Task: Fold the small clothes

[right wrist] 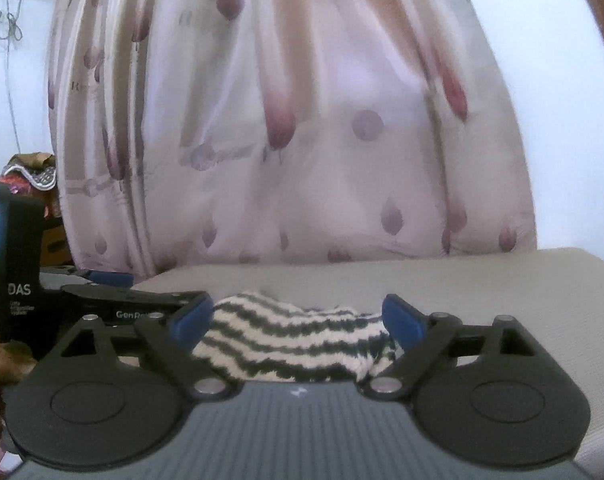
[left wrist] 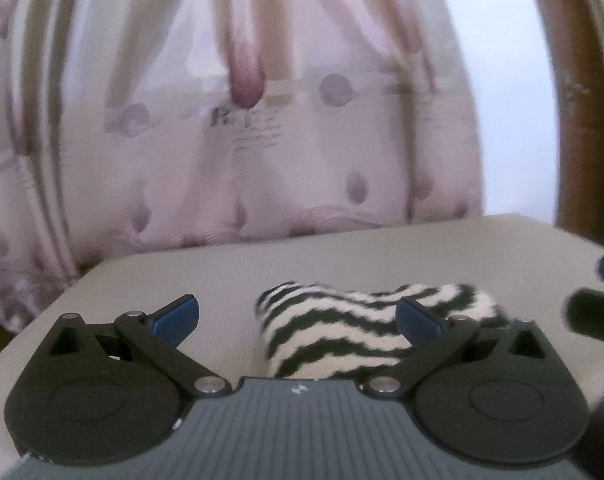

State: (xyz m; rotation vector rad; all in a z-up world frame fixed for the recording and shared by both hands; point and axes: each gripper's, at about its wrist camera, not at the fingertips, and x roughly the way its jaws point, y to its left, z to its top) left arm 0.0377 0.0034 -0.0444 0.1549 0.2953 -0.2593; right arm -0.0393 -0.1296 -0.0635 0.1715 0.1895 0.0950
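On the beige woven tabletop (left wrist: 342,256) lies one fuzzy black-and-white zebra-striped sock (left wrist: 358,332), bunched into a short lump. I count one garment and two grippers, each with two blue-tipped fingers. My left gripper (left wrist: 298,316) has its fingers spread wide, grasping nothing; the sock sits between them, nearer the right finger (left wrist: 418,320), which overlaps its end. My right gripper (right wrist: 298,316) is likewise released, and the sock fills most of the gap between its blue fingers (right wrist: 402,320), though I cannot tell whether either pad actually touches the cloth. The sock's long axis runs left to right across both views, crosswise to my fingers; which end is the toe I cannot make out through the blur. From the right wrist view, my left gripper's dark body (right wrist: 18,264) shows at the left edge, beside the sock. Behind the table hangs one pale pink curtain with purple leaf prints (right wrist: 302,120), a white wall (right wrist: 10,80) to either side, and a brown wooden frame (left wrist: 582,120) at the right.
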